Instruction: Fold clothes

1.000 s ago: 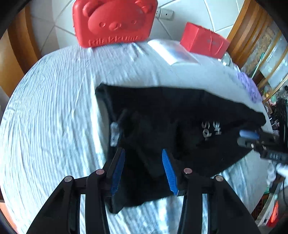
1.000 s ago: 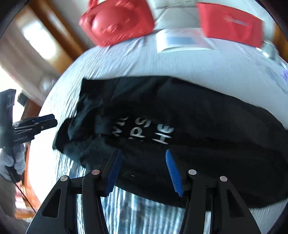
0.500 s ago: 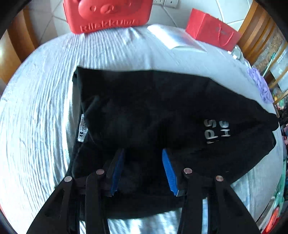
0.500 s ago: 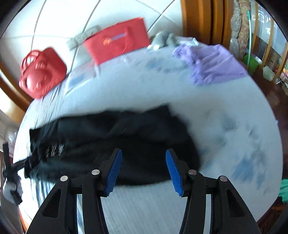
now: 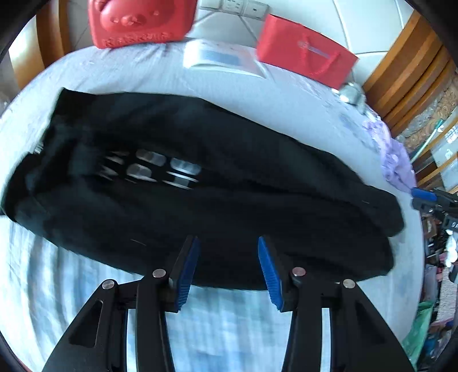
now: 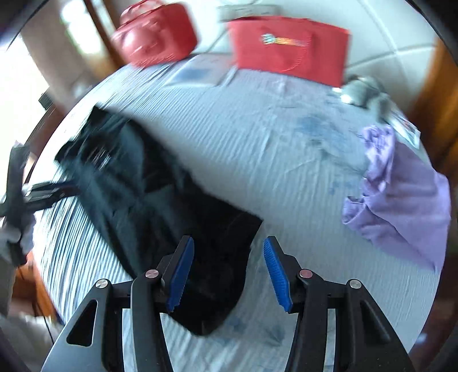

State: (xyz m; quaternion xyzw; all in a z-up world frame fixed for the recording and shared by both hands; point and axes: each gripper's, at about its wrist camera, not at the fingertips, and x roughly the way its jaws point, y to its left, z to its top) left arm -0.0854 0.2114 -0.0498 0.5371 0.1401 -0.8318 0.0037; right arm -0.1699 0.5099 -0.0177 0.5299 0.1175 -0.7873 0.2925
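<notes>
A black garment with white lettering [image 5: 200, 186] lies in a long folded band across the pale striped bedsheet [image 5: 86, 286]. My left gripper [image 5: 227, 269] is open and empty, hovering over the garment's near edge around its middle. My right gripper [image 6: 227, 271] is open and empty over the garment's right end [image 6: 211, 257]; it also shows at the right edge of the left wrist view [image 5: 429, 197]. The left gripper shows blurred at the left edge of the right wrist view [image 6: 43, 189].
A purple garment [image 6: 400, 200] lies bunched on the sheet's right side. At the far edge against the wall stand a red bear-shaped case [image 5: 140, 20], a red paper bag [image 5: 303, 48] and a flat white packet [image 5: 223, 57]. Wooden furniture flanks the bed.
The left gripper has moved right along the garment, from its left end to its middle. The right gripper has swung to the garment's right end. Both stay open.
</notes>
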